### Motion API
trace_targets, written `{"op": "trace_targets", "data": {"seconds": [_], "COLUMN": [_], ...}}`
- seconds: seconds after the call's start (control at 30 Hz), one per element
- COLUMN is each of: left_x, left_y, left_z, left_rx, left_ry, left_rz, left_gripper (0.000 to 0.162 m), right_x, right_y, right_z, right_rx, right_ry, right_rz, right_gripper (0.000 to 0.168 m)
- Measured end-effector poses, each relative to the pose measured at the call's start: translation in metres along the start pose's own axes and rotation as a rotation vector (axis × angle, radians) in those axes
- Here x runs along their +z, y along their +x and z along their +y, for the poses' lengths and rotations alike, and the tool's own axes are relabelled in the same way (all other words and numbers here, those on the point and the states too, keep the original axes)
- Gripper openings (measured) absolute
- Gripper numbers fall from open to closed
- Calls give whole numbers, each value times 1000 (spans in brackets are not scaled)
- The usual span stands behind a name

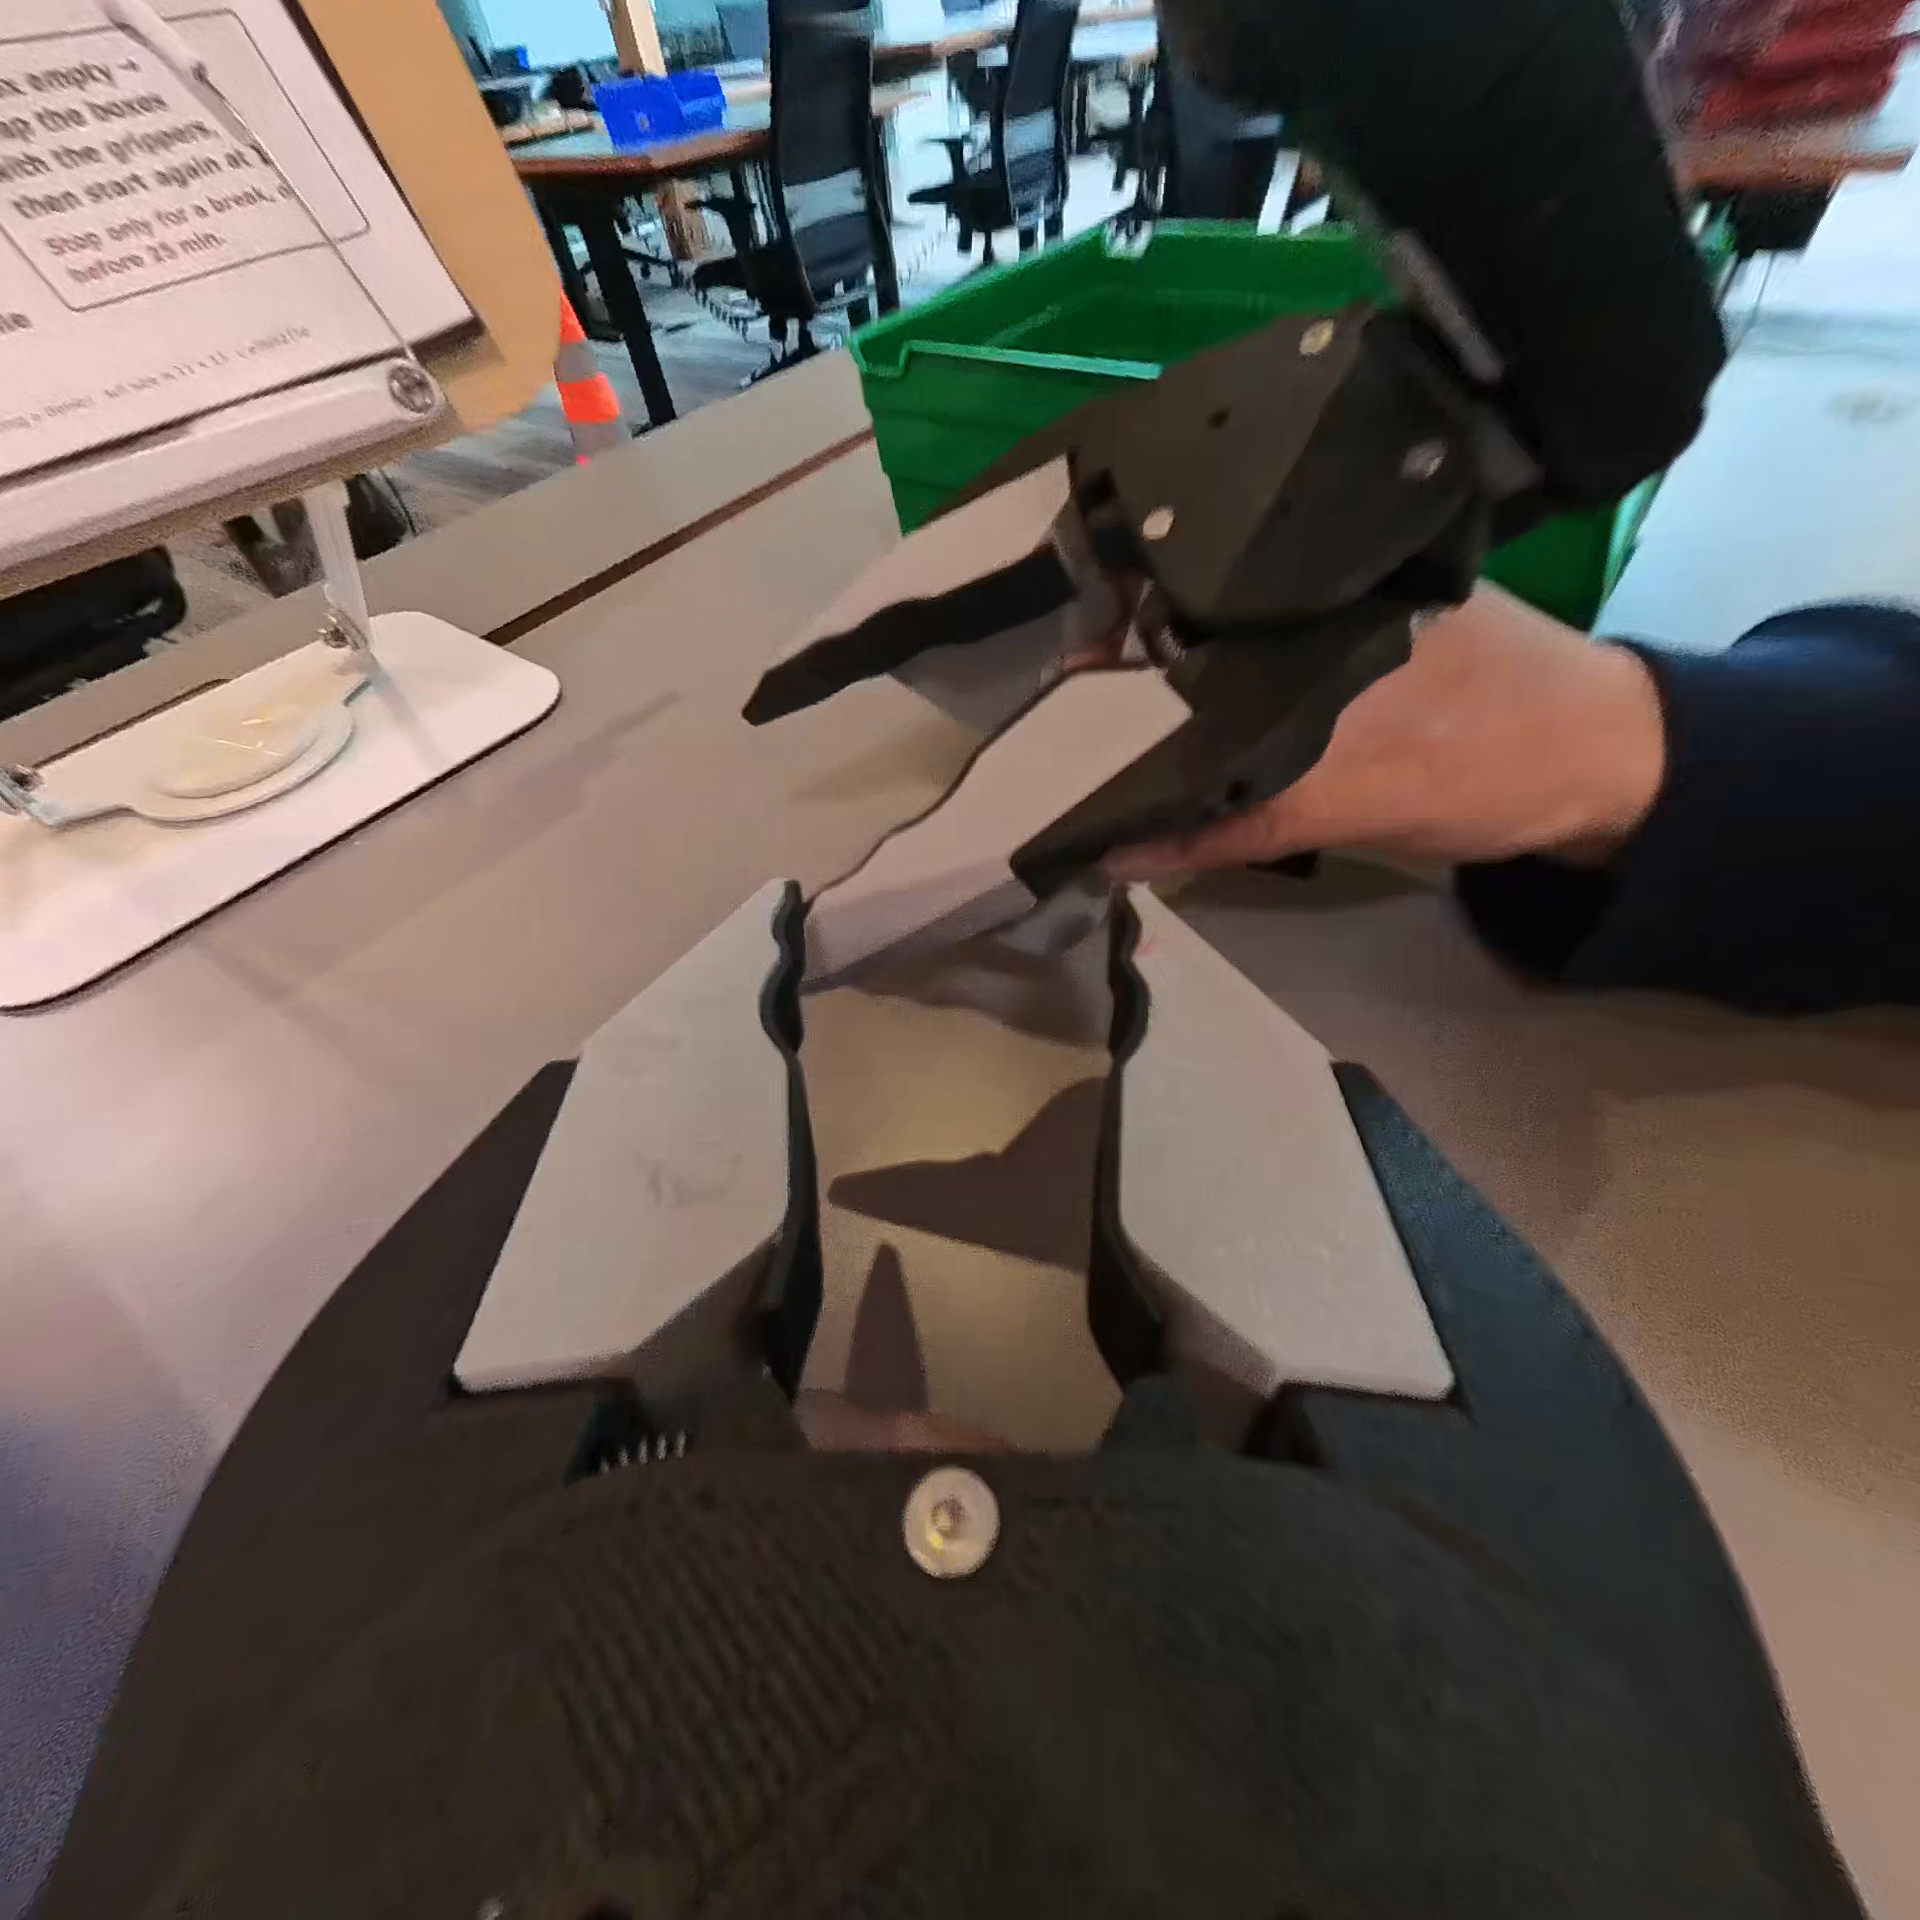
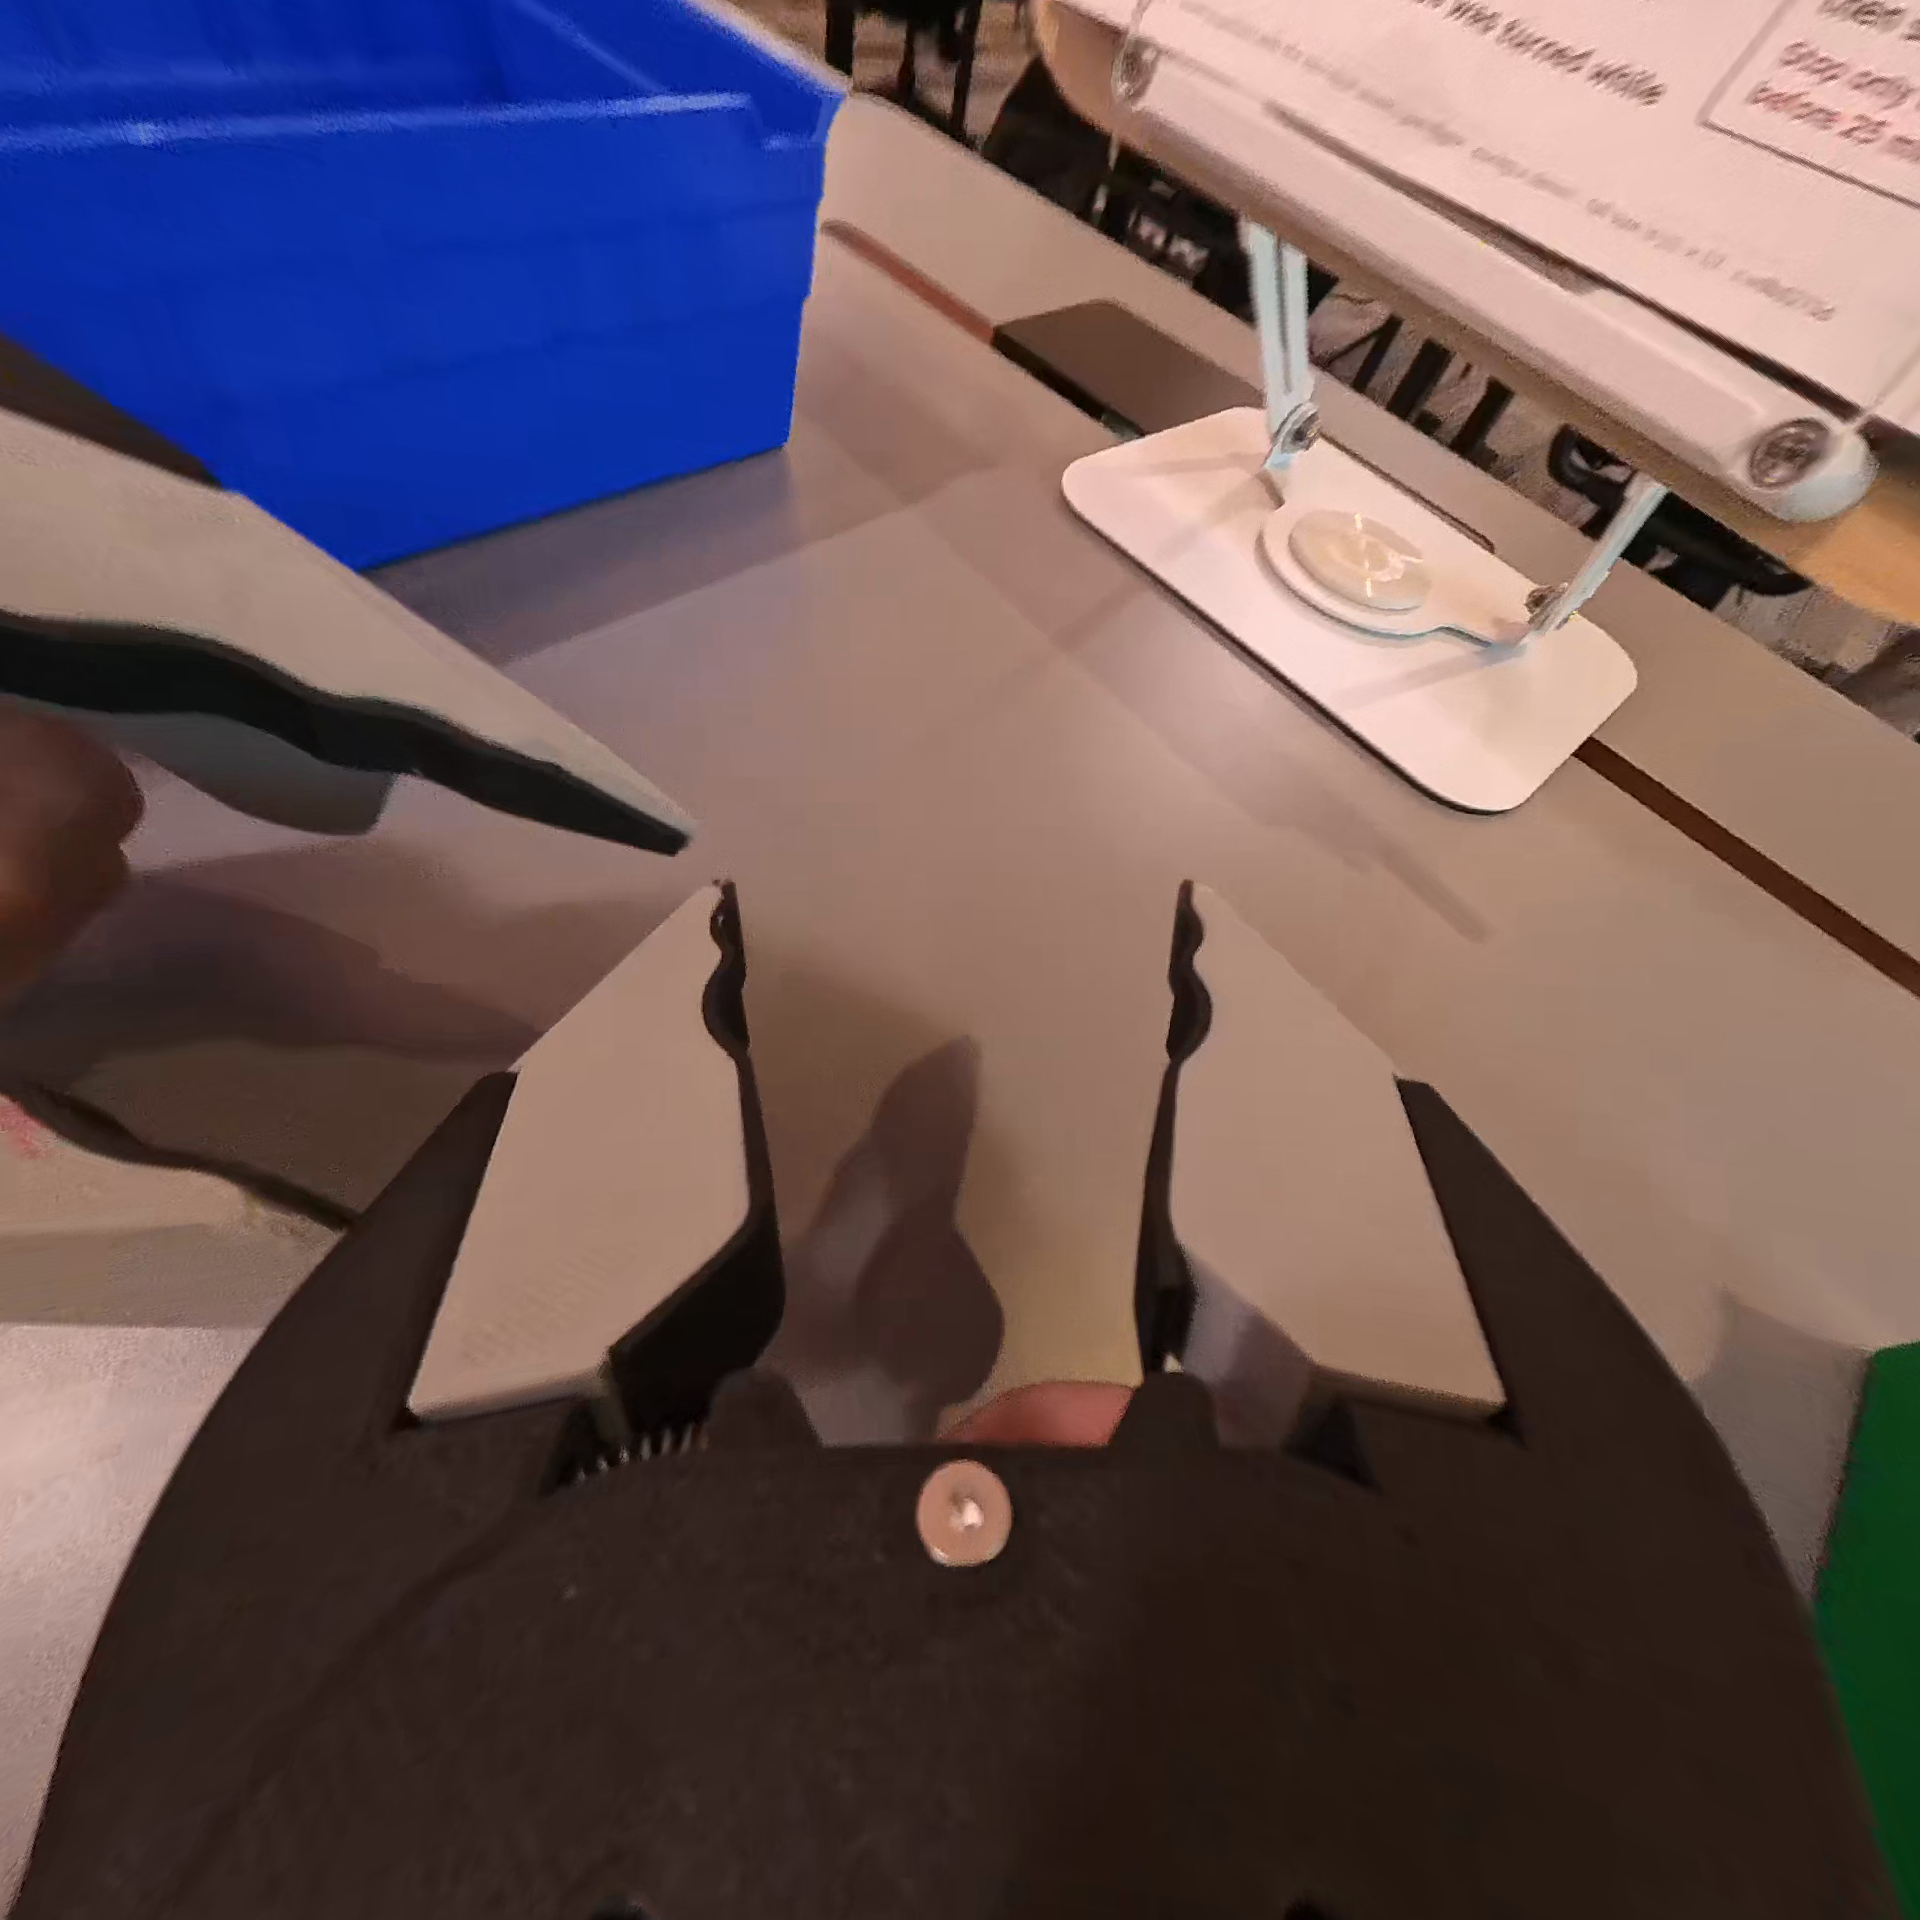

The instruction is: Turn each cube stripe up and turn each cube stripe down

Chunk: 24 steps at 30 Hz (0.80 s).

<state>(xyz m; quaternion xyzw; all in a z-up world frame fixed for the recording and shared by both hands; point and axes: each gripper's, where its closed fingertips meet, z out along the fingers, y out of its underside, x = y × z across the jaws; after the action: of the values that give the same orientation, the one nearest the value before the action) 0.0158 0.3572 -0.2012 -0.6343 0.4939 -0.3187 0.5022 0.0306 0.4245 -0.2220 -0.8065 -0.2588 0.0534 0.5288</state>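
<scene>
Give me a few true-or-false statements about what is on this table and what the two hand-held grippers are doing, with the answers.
1. The left hand-held gripper grips a cube. False: its jaws stand apart with only bare table between them; no cube shows in either view.
2. The right hand-held gripper is open and empty. True.
3. The bin in the right wrist view is red. False: it is blue.
4. A green bin stands on the table behind the right hand-held gripper in the left wrist view. True.
5. A white stand holds a printed sheet above the table. True.
</scene>
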Motion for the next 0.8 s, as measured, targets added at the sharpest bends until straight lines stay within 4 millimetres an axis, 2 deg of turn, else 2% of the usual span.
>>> {"op": "trace_targets", "data": {"seconds": [0.07,0.17,0.33,0.53,0.8], "left_x": [-4,-5,0,-2,4], "left_y": [5,13,11,9,9], "left_z": [-8,-9,5,11,21], "left_rx": [-36,-18,3,57,-17], "left_ry": [32,27,-30,-51,-77], "left_rz": [22,48,32,14,51], "left_gripper": [58,63,65,65,65], "right_x": [-3,-9,-11,-12,-10], "right_y": [0,-10,-14,-11,-12], "right_z": [2,3,8,7,11], "right_rx": [-39,1,-8,4,95], "right_ry": [-12,7,-15,4,-1], "right_rz": [23,-23,-21,-22,-87], "right_gripper": [78,73,73,72,71]}}
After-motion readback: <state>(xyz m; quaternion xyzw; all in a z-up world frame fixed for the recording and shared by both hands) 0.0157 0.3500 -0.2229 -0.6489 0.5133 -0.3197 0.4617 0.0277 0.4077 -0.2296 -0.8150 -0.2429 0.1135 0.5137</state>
